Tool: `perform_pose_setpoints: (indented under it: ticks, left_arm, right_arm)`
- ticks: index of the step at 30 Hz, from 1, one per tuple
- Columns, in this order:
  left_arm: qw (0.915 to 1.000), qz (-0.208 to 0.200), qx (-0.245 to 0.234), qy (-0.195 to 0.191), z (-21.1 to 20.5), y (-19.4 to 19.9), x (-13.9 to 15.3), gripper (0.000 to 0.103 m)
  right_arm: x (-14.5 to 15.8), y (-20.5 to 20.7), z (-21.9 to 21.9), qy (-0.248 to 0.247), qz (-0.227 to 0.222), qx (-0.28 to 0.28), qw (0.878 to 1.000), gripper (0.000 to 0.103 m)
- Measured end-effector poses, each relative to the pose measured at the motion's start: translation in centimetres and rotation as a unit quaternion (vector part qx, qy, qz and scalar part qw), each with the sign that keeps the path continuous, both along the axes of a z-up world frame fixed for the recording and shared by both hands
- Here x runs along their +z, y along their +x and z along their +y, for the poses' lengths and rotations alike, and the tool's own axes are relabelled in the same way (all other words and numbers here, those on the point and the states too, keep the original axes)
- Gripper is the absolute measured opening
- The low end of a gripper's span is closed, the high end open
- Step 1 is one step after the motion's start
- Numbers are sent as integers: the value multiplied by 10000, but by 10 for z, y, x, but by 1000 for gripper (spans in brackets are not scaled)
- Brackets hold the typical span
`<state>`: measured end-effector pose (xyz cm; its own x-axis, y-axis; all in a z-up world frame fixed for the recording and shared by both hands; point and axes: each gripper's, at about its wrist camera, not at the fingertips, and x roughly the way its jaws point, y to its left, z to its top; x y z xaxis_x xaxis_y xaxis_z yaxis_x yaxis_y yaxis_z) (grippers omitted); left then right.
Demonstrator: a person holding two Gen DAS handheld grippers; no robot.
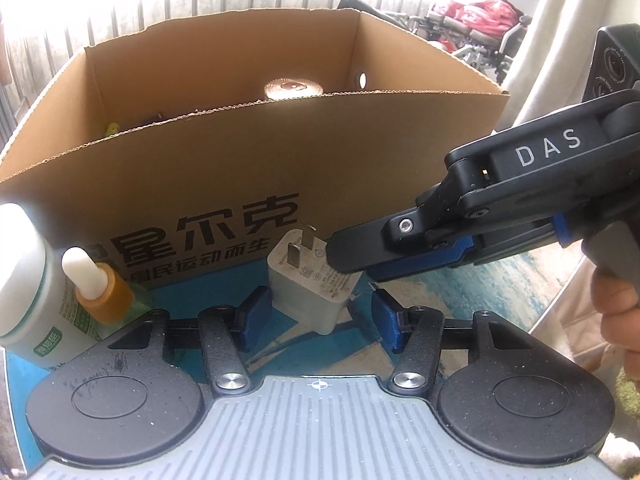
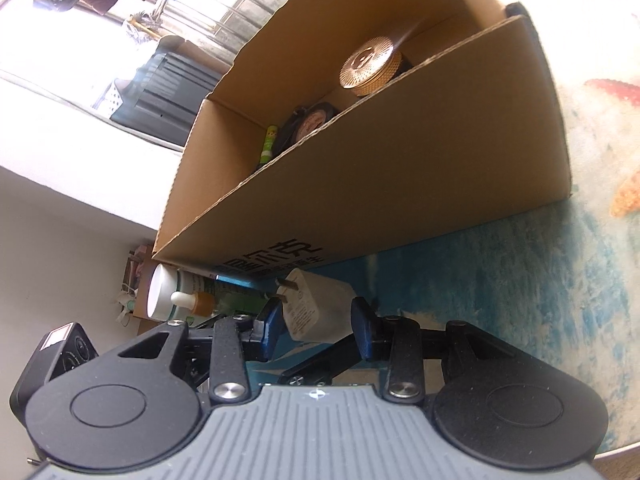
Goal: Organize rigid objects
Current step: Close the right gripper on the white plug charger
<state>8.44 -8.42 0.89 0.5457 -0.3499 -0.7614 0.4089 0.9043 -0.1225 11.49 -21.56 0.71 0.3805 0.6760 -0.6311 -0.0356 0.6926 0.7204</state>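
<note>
Left wrist view: the white charger (image 1: 316,280) stands on the worktop (image 1: 460,312) just before the cardboard box (image 1: 240,168), between the left tongs (image 1: 318,320), whose pads flank it without touching. The right tongs (image 2: 320,330) clench it.

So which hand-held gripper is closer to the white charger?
Right. The right hand-held gripper has its pads pressed against the white charger, one on each side. The left hand-held gripper straddles the charger too, but with a gap on each side.
</note>
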Motion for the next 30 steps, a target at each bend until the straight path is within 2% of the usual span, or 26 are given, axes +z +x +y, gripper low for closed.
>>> perform_pose_setpoints:
  ticks: [9, 19, 30]
  left_arm:
    - [9998, 89, 54, 157, 1, 4, -3, 47]
    - [9996, 146, 142, 172, -1, 8, -2, 45]
    - [9998, 68, 103, 131, 0, 0, 7, 45]
  right_arm:
    - [-11, 10, 4, 21, 60, 67, 10000, 40]
    - [-14, 14, 10, 92, 16, 123, 9999, 40]
    - [-3, 3, 9, 15, -122, 112, 9999, 40]
